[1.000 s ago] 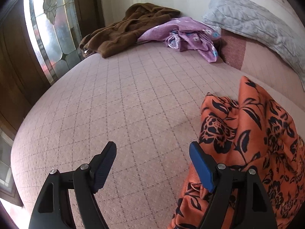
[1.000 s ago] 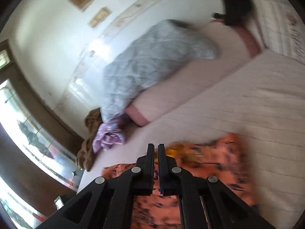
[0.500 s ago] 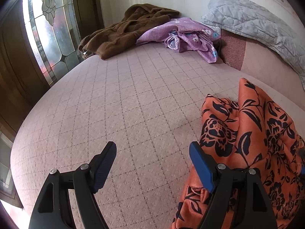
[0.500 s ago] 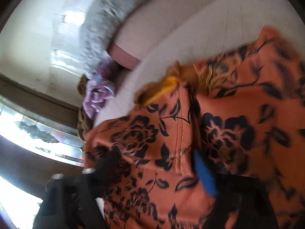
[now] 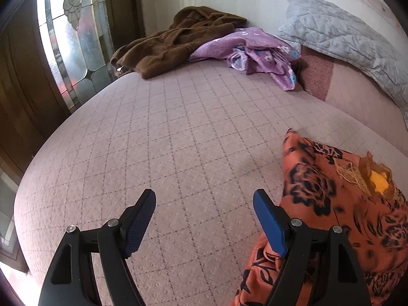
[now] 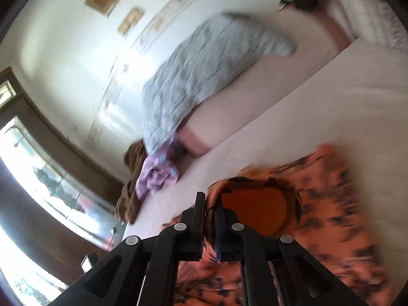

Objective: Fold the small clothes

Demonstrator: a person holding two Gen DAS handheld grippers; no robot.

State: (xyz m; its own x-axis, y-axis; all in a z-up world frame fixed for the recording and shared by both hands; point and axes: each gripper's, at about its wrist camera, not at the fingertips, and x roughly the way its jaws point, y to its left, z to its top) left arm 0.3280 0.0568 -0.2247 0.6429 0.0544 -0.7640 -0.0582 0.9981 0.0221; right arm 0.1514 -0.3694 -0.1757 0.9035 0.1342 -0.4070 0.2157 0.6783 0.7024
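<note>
Orange floral garment is hanging pinched, seemingly by a fold, in the right gripper, so the spread, empty left gripper should be taking the opposite edge.

Count of things on the bed

One orange floral garment, one purple floral cloth, one brown garment, one grey quilted pillow and one bed; two grippers: the left gripper and the right gripper.
</note>
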